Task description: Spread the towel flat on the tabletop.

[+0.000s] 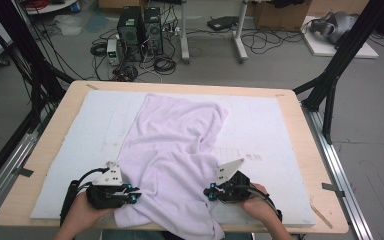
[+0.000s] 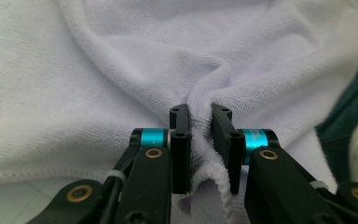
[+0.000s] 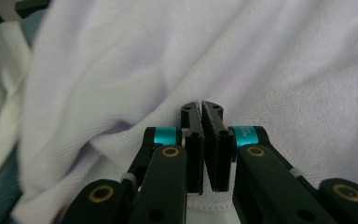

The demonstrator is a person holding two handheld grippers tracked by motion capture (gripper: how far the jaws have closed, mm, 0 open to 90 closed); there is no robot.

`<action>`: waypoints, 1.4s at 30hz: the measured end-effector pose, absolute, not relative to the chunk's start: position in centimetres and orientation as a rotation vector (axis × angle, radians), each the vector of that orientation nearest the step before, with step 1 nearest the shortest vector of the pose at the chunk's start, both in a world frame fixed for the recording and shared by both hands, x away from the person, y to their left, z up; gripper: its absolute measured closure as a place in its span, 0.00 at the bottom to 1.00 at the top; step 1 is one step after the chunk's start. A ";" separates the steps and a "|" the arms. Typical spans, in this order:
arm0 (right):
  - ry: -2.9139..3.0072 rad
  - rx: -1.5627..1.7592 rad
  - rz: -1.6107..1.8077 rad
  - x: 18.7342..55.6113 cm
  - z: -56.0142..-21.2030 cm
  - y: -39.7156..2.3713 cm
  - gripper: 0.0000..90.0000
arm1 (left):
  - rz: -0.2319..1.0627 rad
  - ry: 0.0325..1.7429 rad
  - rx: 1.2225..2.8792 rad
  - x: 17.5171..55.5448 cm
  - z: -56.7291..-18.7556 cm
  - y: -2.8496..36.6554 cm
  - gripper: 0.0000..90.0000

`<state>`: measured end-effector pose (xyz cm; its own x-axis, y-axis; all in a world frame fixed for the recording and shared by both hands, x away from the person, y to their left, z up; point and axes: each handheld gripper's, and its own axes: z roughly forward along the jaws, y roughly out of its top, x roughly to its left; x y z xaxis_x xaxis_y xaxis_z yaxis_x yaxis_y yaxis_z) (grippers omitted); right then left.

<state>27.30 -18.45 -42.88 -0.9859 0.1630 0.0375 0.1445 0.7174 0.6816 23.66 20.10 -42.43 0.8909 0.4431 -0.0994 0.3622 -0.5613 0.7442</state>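
Note:
A pale lilac towel (image 1: 172,150) lies rumpled across the white mat, and its near end hangs over the table's front edge. My left gripper (image 1: 132,195) is at the towel's near left edge. In the left gripper view its jaws pinch a raised fold of the hem (image 2: 200,135) of the towel (image 2: 121,70). My right gripper (image 1: 210,192) is at the near right edge. In the right gripper view its jaws stand almost together over the towel (image 3: 270,70), and the hem (image 3: 205,205) runs up into the thin slit between them.
The white mat (image 1: 260,130) covers a wooden table (image 1: 300,130). Black frame posts stand at both back corners. Computer towers (image 1: 140,32) and cables sit on the floor beyond. A hand holds each gripper at the front edge.

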 end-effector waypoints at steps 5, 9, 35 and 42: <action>2.867 0.209 1.219 25.1 -41.8 -19.6 0.97 | 0.135 0.540 2.223 21.4 -41.1 20.5 0.88; 2.878 0.135 1.250 23.3 -40.5 -20.3 0.97 | 0.112 0.488 2.229 19.9 -39.9 20.5 0.88; 2.813 0.535 1.081 31.0 -43.4 -20.0 0.96 | 0.081 0.604 2.204 25.4 -43.6 20.6 0.90; 2.784 0.484 1.123 29.2 -41.9 -21.4 0.97 | 0.089 0.580 2.171 24.1 -42.6 20.7 0.92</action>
